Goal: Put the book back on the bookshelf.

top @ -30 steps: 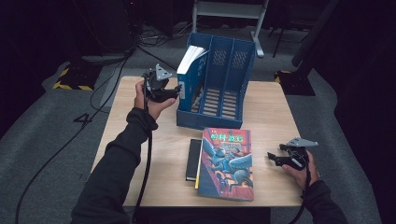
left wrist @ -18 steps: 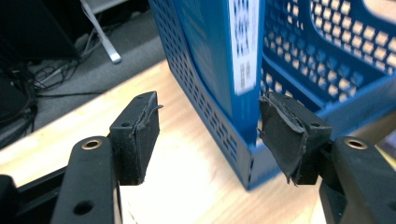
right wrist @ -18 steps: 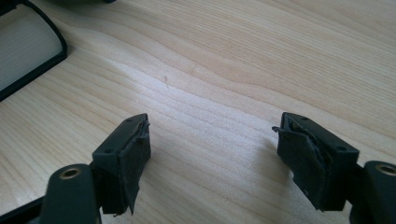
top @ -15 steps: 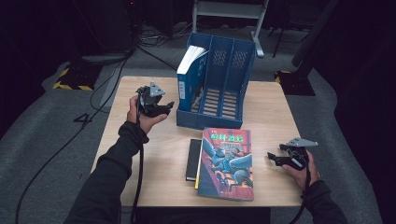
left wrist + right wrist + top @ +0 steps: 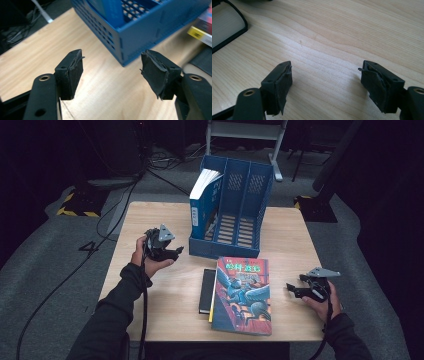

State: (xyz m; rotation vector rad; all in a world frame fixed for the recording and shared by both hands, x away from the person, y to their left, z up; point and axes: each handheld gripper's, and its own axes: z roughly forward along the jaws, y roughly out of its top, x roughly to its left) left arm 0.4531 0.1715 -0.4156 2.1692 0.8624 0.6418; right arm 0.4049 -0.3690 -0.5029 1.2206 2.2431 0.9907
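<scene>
Counting three books (image 5: 241,295), perhaps: two stacked, one in the rack (image 5: 248,192); both grippers (image 5: 176,251) spread wide, empty, over bare table (image 5: 165,297).

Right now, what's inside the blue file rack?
The blue file rack holds one blue book standing in its left slot, white pages up. The other two slots look empty down to the slatted floor. The book's lower part is hidden by the rack wall.

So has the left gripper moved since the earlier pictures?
Yes. The left gripper has drawn back from the blue file rack toward the table's near edge, empty, its fingers opening.
</scene>
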